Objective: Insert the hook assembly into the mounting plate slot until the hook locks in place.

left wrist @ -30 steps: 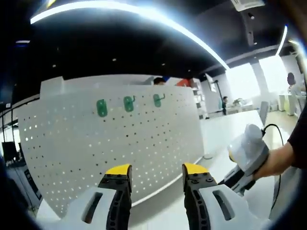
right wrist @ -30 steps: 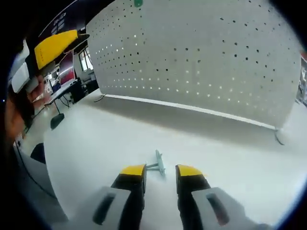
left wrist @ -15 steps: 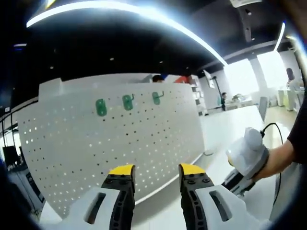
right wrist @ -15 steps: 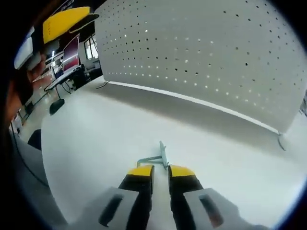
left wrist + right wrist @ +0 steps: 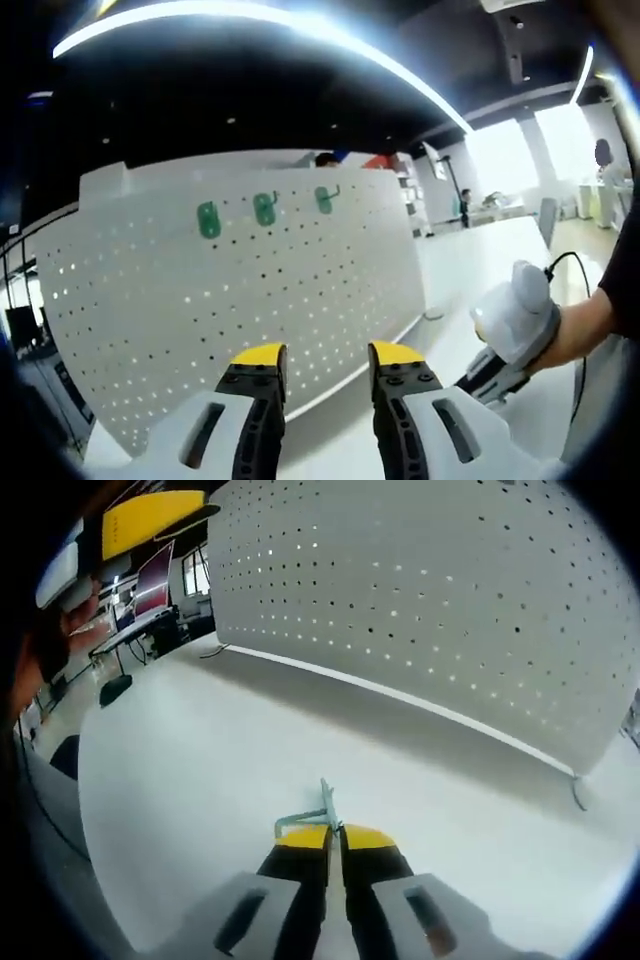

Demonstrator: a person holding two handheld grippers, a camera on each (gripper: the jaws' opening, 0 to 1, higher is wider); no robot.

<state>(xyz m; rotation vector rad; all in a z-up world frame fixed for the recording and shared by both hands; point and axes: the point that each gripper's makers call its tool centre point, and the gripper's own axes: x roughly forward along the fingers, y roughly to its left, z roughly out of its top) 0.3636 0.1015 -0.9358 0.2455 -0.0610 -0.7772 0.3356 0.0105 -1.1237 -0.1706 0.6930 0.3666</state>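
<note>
a: since a second ago your right gripper (image 5: 333, 833) has drawn its jaws from well apart to nearly touching, and they now pinch the stem of the pale green hook assembly (image 5: 318, 813) that lay on the white table (image 5: 180, 780).

b: so the pickup is made?

a: i'd judge it as gripped but not lifted; whether the hook has left the tabletop i cannot tell.

b: and my left side?

a: going left to right: your left gripper (image 5: 322, 357) hangs empty, jaws spread with a clear gap, aimed at the white perforated mounting plate (image 5: 240, 290). it has narrowed that gap only slightly.

b: what's already on the plate?

a: three green hooks in a row near its top edge, the left one (image 5: 208, 219), the middle one (image 5: 263, 208) and the right one (image 5: 325, 199). (they look seated in their holes, though they are too small to be sure.) no bins or trays hold anything.

b: what follows from that?

a: the grasp step seems done; carrying the hook up to a free slot and pushing until it locks is all to come. your right gripper (image 5: 512, 320) shows low on the right, beside the plate's foot.
</note>
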